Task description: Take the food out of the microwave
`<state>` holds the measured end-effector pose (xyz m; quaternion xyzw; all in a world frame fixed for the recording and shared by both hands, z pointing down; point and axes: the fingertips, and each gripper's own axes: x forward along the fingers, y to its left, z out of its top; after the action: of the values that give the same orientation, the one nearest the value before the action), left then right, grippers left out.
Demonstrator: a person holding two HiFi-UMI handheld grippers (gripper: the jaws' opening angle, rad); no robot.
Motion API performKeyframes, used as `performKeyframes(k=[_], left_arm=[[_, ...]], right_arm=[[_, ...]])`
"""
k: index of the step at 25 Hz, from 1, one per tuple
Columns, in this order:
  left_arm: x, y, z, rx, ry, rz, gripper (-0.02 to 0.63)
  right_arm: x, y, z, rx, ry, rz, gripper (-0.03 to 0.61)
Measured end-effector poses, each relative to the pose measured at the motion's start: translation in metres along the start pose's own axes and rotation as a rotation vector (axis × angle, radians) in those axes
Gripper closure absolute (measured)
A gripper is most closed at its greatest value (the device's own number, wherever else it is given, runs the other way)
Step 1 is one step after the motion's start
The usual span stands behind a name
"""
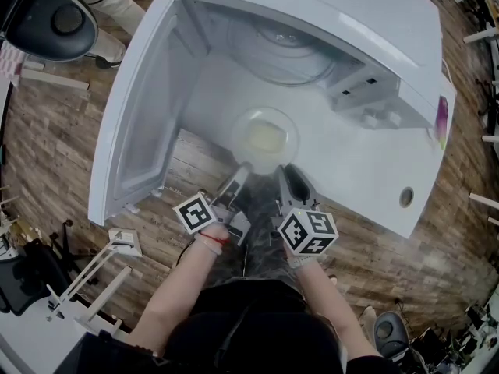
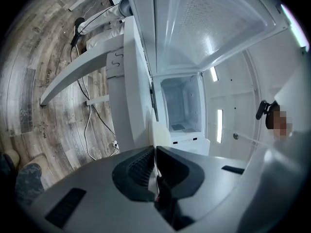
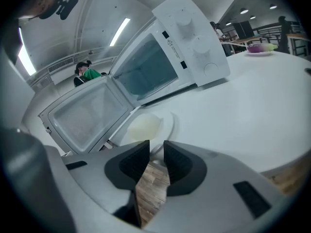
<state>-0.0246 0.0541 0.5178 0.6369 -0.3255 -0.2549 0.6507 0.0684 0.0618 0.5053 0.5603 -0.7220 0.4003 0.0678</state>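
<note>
White table (image 1: 374,170), plate (image 1: 266,139) rim in left gripper (image 1: 241,170)

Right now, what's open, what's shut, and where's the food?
Microwave door: swung wide open.
Microwave: nothing inside but its glass turntable.
Dish: out on the white table, in front of the microwave.
Food: pale yellow, lying in the dish.
Left gripper: shut on the dish's rim.
Right gripper: open, at the rim, not pinching it.
</note>
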Motion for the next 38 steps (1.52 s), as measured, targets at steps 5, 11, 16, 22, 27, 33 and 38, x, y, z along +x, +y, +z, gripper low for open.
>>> performKeyframes(k=[5, 11, 16, 22, 27, 33, 38], left_arm=[[0.001, 0.001, 0.0, 0.017, 0.007, 0.001, 0.595], [0.002, 0.003, -0.003, 0.048, 0.037, 0.022, 0.59], [-0.001, 0.006, -0.007, 0.065, 0.037, 0.052, 0.488], [-0.008, 0.012, -0.003, 0.118, 0.032, 0.078, 0.472], [-0.016, 0.012, -0.001, 0.129, 0.032, 0.082, 0.472], [-0.022, 0.011, 0.001, 0.202, 0.055, 0.079, 0.472], [-0.027, 0.007, -0.006, 0.228, 0.093, 0.07, 0.474]], right_arm=[[0.0, 0.0, 0.0, -0.005, -0.005, 0.001, 0.476], [0.001, 0.0, 0.0, -0.009, -0.007, 0.003, 0.476], [0.0, 0.001, 0.0, -0.008, -0.008, 0.004, 0.476], [0.0, -0.001, 0.001, -0.017, -0.013, 0.006, 0.476], [-0.004, -0.003, 0.002, -0.025, -0.019, -0.001, 0.476], [-0.007, -0.007, 0.001, -0.028, -0.02, -0.01, 0.476], [-0.01, -0.008, -0.002, -0.052, -0.023, -0.004, 0.476]])
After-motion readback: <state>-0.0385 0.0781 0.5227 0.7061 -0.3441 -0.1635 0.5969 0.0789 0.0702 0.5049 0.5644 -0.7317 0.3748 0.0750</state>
